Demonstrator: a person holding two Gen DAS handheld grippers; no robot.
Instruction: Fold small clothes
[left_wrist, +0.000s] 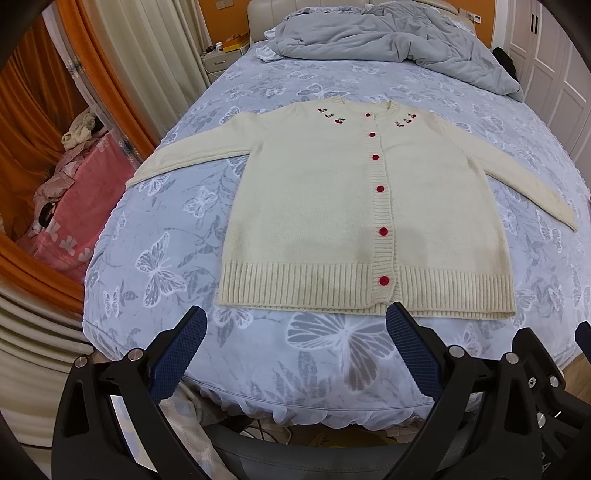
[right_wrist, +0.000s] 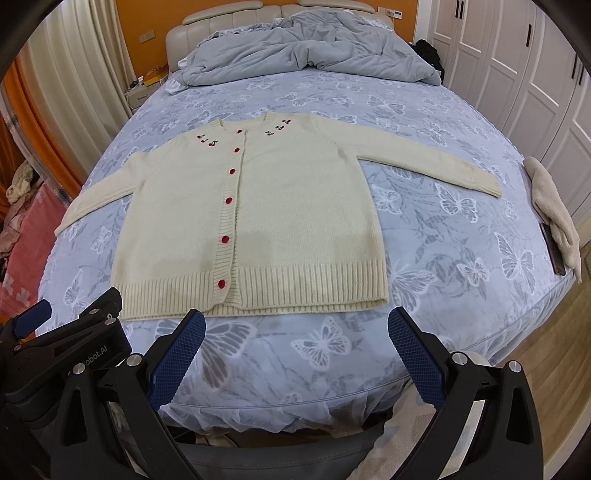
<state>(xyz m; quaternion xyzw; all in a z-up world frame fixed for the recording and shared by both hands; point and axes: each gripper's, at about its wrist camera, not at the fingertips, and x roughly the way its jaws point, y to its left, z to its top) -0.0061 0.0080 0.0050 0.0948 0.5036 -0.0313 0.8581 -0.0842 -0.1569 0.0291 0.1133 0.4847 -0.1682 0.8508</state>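
A cream knitted cardigan (left_wrist: 314, 199) (right_wrist: 280, 218) with red buttons and cherry embroidery lies flat and face up on the bed, both sleeves spread out sideways, ribbed hem toward me. My left gripper (left_wrist: 295, 317) hovers just short of the hem, open, nothing between its blue pads. My right gripper (right_wrist: 295, 321) hangs open near the hem's right half, also holding nothing. The left gripper's body shows at the lower left of the right wrist view.
The bed has a blue butterfly-print sheet (left_wrist: 177, 258) (right_wrist: 461, 258). A crumpled grey duvet (left_wrist: 388, 40) (right_wrist: 306, 51) lies at the headboard. A beige cloth (right_wrist: 554, 206) over a dark flat object sits at the bed's right edge. White wardrobe doors stand on the right; a pink-covered heap (left_wrist: 74, 206) is on the left.
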